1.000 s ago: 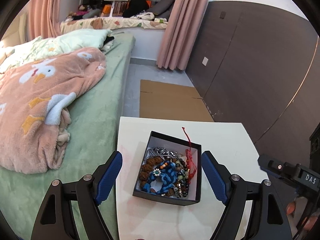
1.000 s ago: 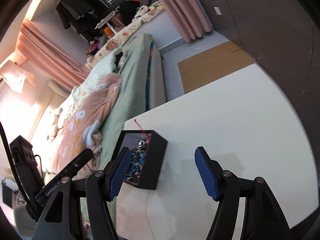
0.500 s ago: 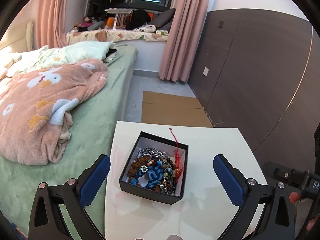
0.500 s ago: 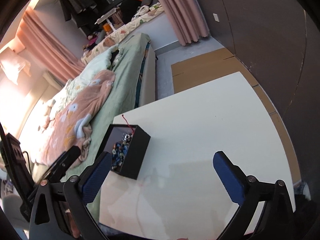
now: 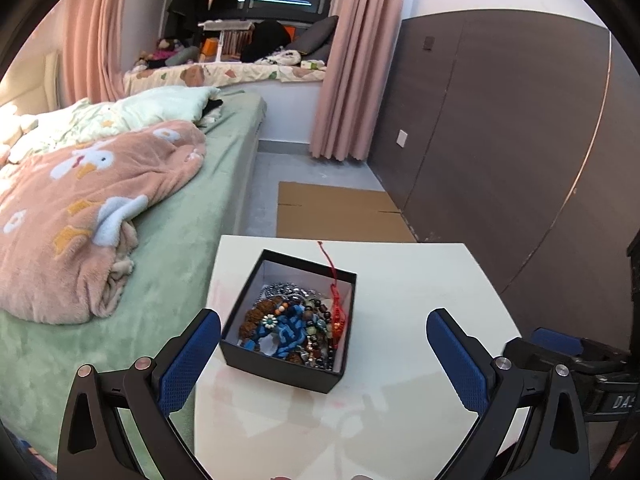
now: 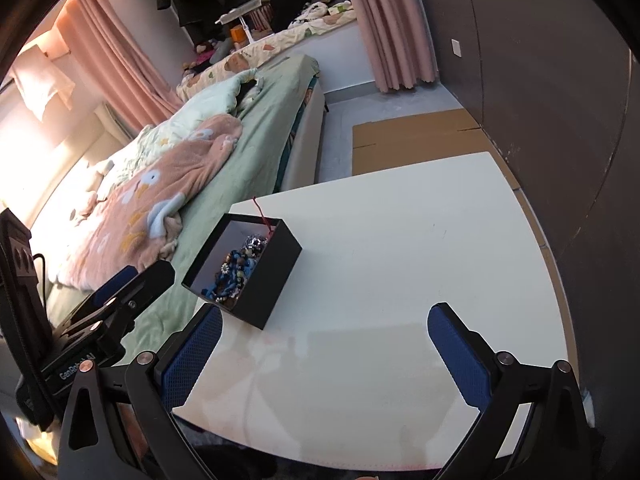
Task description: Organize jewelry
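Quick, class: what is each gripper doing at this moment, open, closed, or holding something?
Left gripper: open, holding nothing, above the table near the black box.
Right gripper: open, holding nothing.

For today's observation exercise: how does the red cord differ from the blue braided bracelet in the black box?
The red cord is thin and pokes out over the black box rim; the blue braided bracelet is thick and lies wholly inside, heaped among beads. Both sit in the same box.

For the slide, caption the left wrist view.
Open left tongs poised over a black box of tangled bead jewelry on a white table, bed alongside.
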`<state>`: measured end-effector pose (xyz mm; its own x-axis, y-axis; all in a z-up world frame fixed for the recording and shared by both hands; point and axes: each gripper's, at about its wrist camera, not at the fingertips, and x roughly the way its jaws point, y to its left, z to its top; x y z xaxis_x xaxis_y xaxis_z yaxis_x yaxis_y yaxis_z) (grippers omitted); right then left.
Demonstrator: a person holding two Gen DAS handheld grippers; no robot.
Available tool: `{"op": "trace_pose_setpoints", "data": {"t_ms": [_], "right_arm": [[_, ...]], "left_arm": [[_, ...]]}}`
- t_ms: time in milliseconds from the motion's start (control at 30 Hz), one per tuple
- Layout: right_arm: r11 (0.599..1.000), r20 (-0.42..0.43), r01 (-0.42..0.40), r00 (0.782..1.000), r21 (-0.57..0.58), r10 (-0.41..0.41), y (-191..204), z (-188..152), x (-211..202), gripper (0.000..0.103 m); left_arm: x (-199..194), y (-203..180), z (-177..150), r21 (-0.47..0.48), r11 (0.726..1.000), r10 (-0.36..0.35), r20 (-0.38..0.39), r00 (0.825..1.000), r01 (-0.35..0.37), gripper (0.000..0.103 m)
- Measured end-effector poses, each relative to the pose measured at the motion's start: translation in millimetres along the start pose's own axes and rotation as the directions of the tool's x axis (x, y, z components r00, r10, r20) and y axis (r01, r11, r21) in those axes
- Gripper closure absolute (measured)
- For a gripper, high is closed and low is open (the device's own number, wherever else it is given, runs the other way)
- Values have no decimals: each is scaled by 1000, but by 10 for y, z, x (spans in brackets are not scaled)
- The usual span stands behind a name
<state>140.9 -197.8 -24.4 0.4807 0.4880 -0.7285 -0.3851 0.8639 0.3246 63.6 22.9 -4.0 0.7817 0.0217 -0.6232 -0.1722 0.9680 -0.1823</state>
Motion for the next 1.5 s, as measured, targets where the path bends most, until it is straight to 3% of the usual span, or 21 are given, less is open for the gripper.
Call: {"op": "trace_pose_setpoints", "data": {"t_ms": [1033,1500], "right_arm": [[999,40,-13,999,32,12,13,65,-78,0],[999,50,-14,999,36,12,1,72,-118,0]], "left_arm": [[-127,-1,23,75,996,48,60,997,-52,0],[-197,-6,27,83,996,37,88,995,-44,0]]}}
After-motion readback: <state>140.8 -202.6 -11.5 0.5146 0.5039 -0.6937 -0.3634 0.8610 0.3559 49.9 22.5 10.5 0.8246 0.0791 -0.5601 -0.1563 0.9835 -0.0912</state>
